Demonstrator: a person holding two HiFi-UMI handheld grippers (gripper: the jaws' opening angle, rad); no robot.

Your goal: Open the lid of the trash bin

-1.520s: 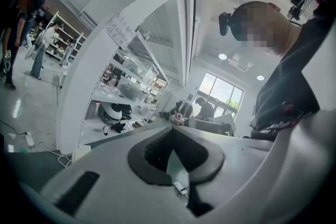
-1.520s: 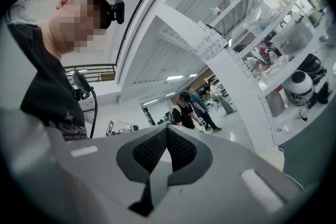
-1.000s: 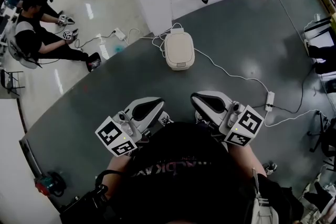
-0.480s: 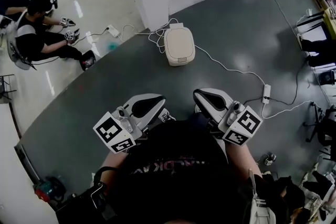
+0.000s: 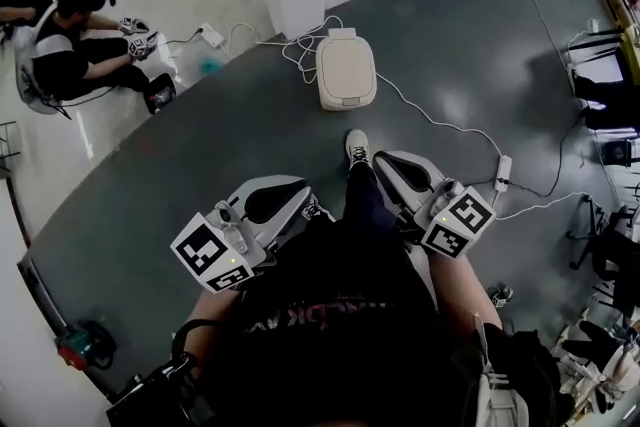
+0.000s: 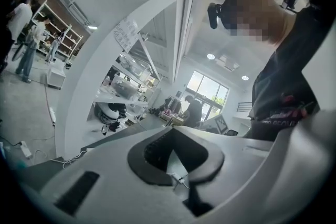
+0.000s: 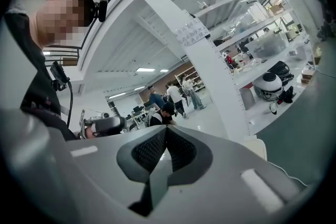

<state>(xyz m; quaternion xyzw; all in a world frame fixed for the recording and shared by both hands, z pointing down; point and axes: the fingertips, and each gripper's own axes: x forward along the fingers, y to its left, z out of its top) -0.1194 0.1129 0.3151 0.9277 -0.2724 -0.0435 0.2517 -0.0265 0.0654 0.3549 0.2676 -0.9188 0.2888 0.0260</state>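
Two empty tools: left gripper point(image 5: 275, 202), right gripper point(image 5: 398, 171), jaws pressed together, likely idle during approach. One trash bin point(image 5: 339, 101), lid point(image 5: 346, 67) down, well ahead of the fingertips.

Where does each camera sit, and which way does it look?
Head view: on the person's head, steeply down at the trash bin; shows torso, shoe, left hand-held gripper, right hand-held gripper.
Left gripper view: on that hand-held gripper, toward shelves; torso right.
Right gripper view: likewise, toward white pillar; torso left.
Head and right gripper views share the trash bin.
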